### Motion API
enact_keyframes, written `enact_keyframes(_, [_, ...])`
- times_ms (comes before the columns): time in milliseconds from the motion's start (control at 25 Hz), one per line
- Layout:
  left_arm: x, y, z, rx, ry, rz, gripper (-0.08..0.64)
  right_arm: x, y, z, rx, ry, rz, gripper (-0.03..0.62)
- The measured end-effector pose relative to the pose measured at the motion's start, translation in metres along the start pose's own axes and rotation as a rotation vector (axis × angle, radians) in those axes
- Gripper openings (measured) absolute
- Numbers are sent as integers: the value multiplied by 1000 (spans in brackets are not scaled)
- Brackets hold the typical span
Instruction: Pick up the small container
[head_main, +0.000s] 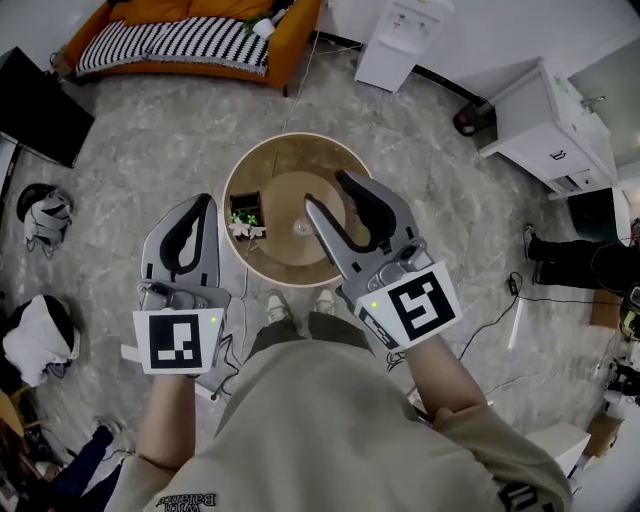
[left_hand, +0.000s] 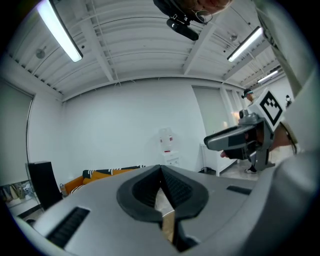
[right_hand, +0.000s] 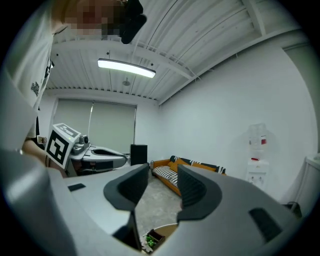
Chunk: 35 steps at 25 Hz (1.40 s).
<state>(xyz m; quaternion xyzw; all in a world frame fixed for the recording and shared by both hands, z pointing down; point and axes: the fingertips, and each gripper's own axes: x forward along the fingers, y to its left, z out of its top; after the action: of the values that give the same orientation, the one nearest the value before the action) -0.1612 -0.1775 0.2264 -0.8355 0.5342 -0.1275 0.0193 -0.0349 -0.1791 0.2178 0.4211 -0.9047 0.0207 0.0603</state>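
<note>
Two grippers hover near the round table (head_main: 290, 140): left gripper (head_main: 205, 200) closed, right gripper (head_main: 328, 192) parted and empty. The small container (head_main: 244, 212) sits at its left edge.

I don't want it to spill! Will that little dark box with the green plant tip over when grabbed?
Probably not: the little box looks squat and square-sided, so it likely won't roll. It sits near the edge of the round table, so a push might slide it off. The white flowers at its side look soft and may bend.
</note>
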Motion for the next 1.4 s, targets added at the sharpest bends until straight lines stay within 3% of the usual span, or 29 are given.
enact_keyframes(200, [25, -2, -9, 17, 11, -7, 6, 22, -21, -22, -6, -19, -36, 230])
enact_keyframes(560, [83, -13, -65, 9, 47, -34, 6, 65, -54, -110, -1, -6, -69, 261])
enact_keyframes(880, [126, -17, -151, -105, 125, -23, 6, 92, -52, -222, 12, 105, -65, 278])
enact_keyframes(1040, [143, -25, -197, -93, 143, -39, 6, 101, -44, -281, 49, 167, -52, 288])
enact_keyframes(1400, [155, -48, -304, -163, 224, -64, 6, 126, -29, -416, 118, 282, -35, 307])
